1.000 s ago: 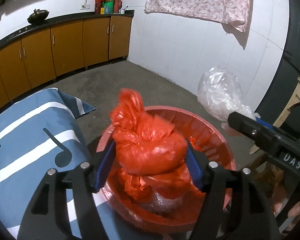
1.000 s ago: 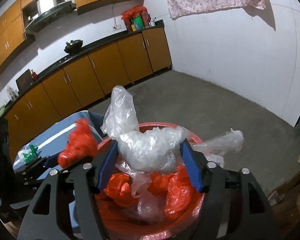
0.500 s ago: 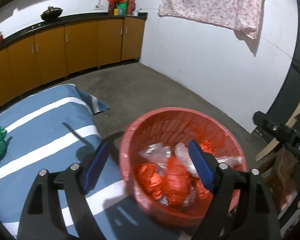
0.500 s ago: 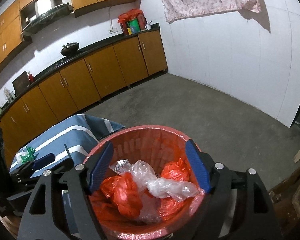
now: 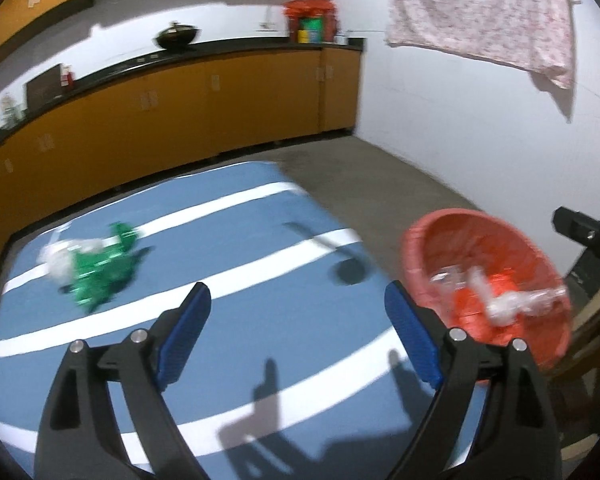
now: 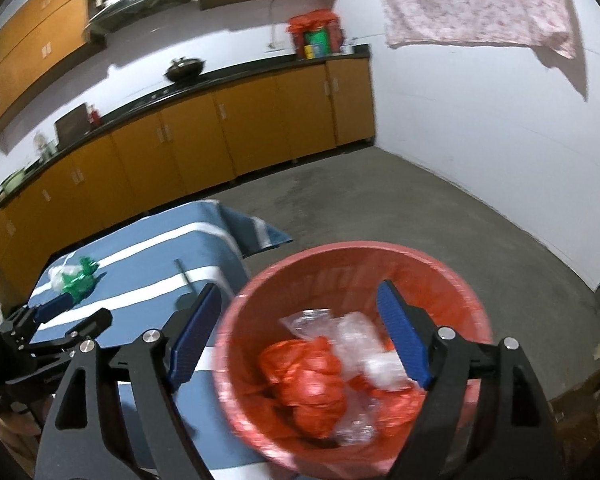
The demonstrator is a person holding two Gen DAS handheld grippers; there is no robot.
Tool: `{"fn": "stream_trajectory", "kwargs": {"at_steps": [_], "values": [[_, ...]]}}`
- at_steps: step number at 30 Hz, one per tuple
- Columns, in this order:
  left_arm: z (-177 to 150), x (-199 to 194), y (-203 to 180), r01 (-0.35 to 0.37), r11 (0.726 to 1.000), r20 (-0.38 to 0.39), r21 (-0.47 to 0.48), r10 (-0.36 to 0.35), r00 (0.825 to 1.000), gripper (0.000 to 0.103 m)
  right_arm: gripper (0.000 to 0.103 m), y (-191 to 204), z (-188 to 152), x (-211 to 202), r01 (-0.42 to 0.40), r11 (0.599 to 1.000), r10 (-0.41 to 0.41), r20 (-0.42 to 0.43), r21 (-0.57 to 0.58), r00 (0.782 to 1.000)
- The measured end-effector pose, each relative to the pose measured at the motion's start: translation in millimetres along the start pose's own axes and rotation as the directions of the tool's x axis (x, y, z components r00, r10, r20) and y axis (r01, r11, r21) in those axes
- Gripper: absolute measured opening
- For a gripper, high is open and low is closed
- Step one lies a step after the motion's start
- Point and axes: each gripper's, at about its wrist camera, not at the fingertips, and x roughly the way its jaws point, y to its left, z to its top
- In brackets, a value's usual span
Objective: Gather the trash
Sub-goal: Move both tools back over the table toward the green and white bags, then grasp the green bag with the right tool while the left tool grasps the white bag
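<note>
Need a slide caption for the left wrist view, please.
Empty left hand-held gripper, jaws opening, over striped blue cloth; green wrapper trash ahead, red basket at right.

left gripper (image 5: 298,322): jaws opening, empty | right gripper (image 6: 300,316): jaws opening, empty

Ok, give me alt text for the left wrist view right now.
The left gripper, fingers opening and empty, points over a blue striped cloth toward crumpled green and clear plastic trash. A red basket holding red and clear bags sits off to the right.
</note>
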Motion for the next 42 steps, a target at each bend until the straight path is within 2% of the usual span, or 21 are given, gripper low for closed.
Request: {"fn": "stream_trajectory", "kwargs": {"at_steps": [5,8,11,17,23,27,31,33,35,37,42], "values": [[-18,-18,67,-0.149,0.987,0.013,-0.064,0.150,0.989,0.087,0.080,52,-1,16,-0.076,0.996,0.074,-0.021,-0.053,0.997],[-29,-31,108,-0.236,0.965,0.015,-0.111,0.239,0.971,0.088,0.080,96,-2,29,-0.133,0.986,0.130,-0.040,-0.100,0.991],[-41,-47,153,-0.324,0.931,0.009,-0.166,0.330,0.944,0.088,0.080,148,-6,46,-0.184,0.970,0.175,-0.069,-0.160,0.982],[-62,-70,223,-0.427,0.868,-0.012,-0.254,0.439,0.898,0.091,0.079,245,-17,98,-0.267,0.945,0.239,-0.155,-0.188,0.958],[-79,-78,271,-0.467,0.817,-0.038,-0.338,0.483,0.875,0.091,0.076,300,-19,149,-0.261,0.953,0.224,-0.223,-0.154,0.949],[-82,-76,287,-0.466,0.798,-0.047,-0.381,0.487,0.872,0.091,0.076,312,-18,168,-0.248,0.961,0.214,-0.234,-0.126,0.948],[-82,-71,296,-0.461,0.795,-0.050,-0.394,0.483,0.874,0.091,0.069,321,-20,186,-0.254,0.961,0.215,-0.280,-0.110,0.936],[-79,-69,297,-0.457,0.798,-0.045,-0.393,0.480,0.876,0.091,0.061,324,-24,192,-0.264,0.956,0.216,-0.309,-0.126,0.926],[-74,-66,296,-0.452,0.803,-0.038,-0.390,0.476,0.878,0.091,0.046,325,-28,195,-0.278,0.951,0.222,-0.329,-0.133,0.918],[-68,-63,294,-0.441,0.808,-0.028,-0.389,0.468,0.883,0.091,0.036,324,-33,195,-0.302,0.942,0.239,-0.347,-0.143,0.907],[-49,-50,285,-0.392,0.838,0.000,-0.381,0.424,0.906,0.091,0.033,309,-31,182,-0.297,0.941,0.233,-0.326,-0.162,0.916]]}}
